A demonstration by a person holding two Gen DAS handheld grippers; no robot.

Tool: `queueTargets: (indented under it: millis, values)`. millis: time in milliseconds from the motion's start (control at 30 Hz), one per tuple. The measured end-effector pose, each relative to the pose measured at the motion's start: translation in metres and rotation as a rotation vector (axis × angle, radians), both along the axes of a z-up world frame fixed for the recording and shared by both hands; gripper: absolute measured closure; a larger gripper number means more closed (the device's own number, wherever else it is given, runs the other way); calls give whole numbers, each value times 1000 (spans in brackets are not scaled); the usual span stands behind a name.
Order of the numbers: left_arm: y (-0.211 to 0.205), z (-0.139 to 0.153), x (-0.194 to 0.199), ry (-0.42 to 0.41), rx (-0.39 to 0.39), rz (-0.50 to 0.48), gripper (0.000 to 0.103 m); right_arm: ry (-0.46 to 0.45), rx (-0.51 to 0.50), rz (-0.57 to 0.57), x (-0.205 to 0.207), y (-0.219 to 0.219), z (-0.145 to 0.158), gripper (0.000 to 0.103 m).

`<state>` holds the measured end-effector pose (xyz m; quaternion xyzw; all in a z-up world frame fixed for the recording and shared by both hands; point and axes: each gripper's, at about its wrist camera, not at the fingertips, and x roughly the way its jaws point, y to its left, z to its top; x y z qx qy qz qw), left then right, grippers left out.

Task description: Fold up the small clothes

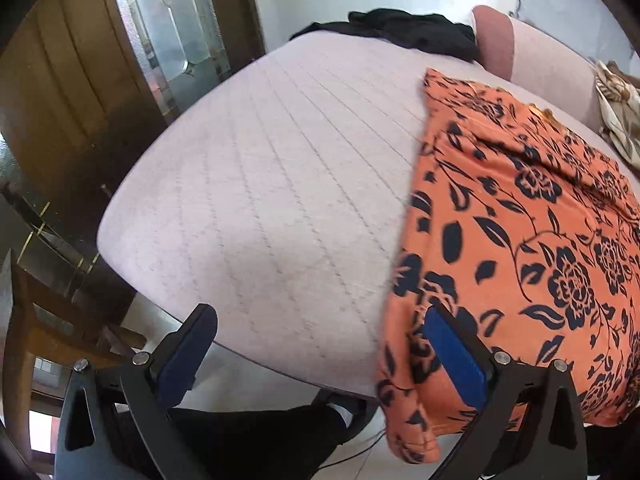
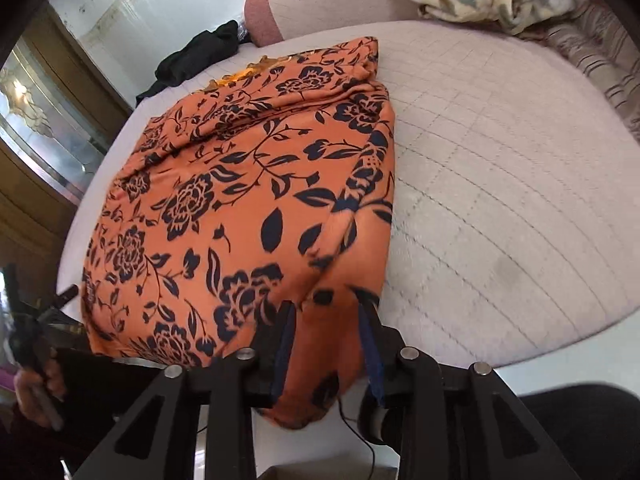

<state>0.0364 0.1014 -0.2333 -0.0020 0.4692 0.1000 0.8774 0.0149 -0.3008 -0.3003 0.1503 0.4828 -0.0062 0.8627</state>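
Right now gripping the near hem of the orange dress (image 2: 240, 208) in right gripper (image 2: 330, 344), left gripper (image 1: 320, 344) wide beside it.

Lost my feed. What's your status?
Left gripper open, beside orange floral garment. Right gripper shut on its near edge. Black cloth far off, not obstructing.

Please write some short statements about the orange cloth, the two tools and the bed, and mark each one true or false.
1. The right tool has orange floral cloth between its fingers. True.
2. The left tool is shut on the cloth. False: it is open, holding nothing.
3. A black garment lies at the far edge of the bed. True.
4. The orange cloth is plain. False: it has dark flowers and leaves.
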Motion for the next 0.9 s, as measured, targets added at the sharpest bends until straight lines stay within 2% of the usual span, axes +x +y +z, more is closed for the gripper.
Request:
queueTargets:
  millis: [100,200,233,333,367,400,433,500,600,667,767,800,867,900]
  values:
    - [5,3,-5,-9,-10,8,0,-63,-99,22,-2,19,15,65]
    - [10,1,-9,3,-27,12,0,-137,-138,75,2,47,26,34]
    - [10,-1,-8,6,-27,11,0,-161,-139,109,3,59,27,35]
    - [9,-9,-12,40,-54,1,0,-155,-192,180,11,87,18,38]
    - [7,-12,-13,52,-64,-6,0,-139,-199,189,13,91,12,44]
    - [5,-14,-16,58,-66,-11,0,-104,-197,198,17,93,4,63]
    - [3,-15,-18,63,-67,-18,0,-62,-195,204,22,95,-4,70]
    - [-2,-16,-20,72,-87,-45,0,16,-207,197,24,86,-19,70]
    - [-10,-14,-24,77,-92,-92,0,58,-266,187,14,67,-20,70]
    - [-18,-13,-26,74,-94,-126,1,96,-329,152,5,44,-18,70]
    - [-33,-11,-28,71,-109,-191,1,203,-380,58,-8,-3,-20,68]
    - [-37,-12,-28,76,-102,-203,1,213,-370,24,-13,-17,-18,68]
    - [-45,-17,-26,103,-78,-227,1,189,-277,-38,-23,-46,-7,67]
    - [-48,-20,-25,118,-74,-232,1,167,-214,-71,-27,-58,-2,61]
